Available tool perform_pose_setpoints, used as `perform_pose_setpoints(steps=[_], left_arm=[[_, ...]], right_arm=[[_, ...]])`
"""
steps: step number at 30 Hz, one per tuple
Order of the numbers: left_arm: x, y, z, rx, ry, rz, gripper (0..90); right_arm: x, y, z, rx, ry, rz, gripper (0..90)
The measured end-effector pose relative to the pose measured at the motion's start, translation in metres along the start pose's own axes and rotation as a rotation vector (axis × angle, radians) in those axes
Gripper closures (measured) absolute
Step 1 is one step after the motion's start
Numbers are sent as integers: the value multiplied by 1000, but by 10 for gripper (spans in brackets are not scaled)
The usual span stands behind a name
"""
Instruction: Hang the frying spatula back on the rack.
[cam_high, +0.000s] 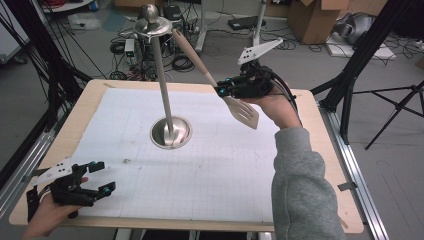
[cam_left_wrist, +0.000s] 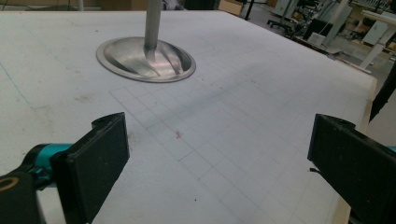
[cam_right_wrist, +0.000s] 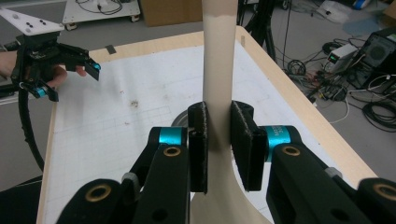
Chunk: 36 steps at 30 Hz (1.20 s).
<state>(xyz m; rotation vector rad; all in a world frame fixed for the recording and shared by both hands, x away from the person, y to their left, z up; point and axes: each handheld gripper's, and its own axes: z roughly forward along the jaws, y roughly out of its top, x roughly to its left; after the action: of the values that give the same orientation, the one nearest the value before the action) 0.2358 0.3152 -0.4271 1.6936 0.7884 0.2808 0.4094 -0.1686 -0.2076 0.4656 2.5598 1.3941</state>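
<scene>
High view: right gripper (cam_high: 231, 90) clamped on spatula (cam_high: 216, 80) just above the blade. Long axis tilted, handle tip at approx 11 o'clock, slotted blade at 5 o'clock, held clear above mat (cam_high: 125, 165). Handle end just beside top disc of metal stand (cam_high: 161, 75), touching or not: can't tell. Left gripper (cam_high: 97, 176) at 7 o'clock near table corner, well apart, jaws wide, nothing in them.

Left gripper view: jaws spread wide, empty; stand base (cam_left_wrist: 145, 59) at 12 o'clock.

Right gripper view: pads (cam_right_wrist: 198, 140) shut on spatula neck, handle running to 12 o'clock. Spatula beige, matte, smooth handle widening into blade. Right hand nearer stand top by far.
</scene>
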Motion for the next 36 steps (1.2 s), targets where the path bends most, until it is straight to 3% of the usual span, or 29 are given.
perform_pose_setpoints(steps=[36], left_arm=[[-1,-1,0,3,-2,-1,59]], right_arm=[[-1,-1,39,9,10,5,773]])
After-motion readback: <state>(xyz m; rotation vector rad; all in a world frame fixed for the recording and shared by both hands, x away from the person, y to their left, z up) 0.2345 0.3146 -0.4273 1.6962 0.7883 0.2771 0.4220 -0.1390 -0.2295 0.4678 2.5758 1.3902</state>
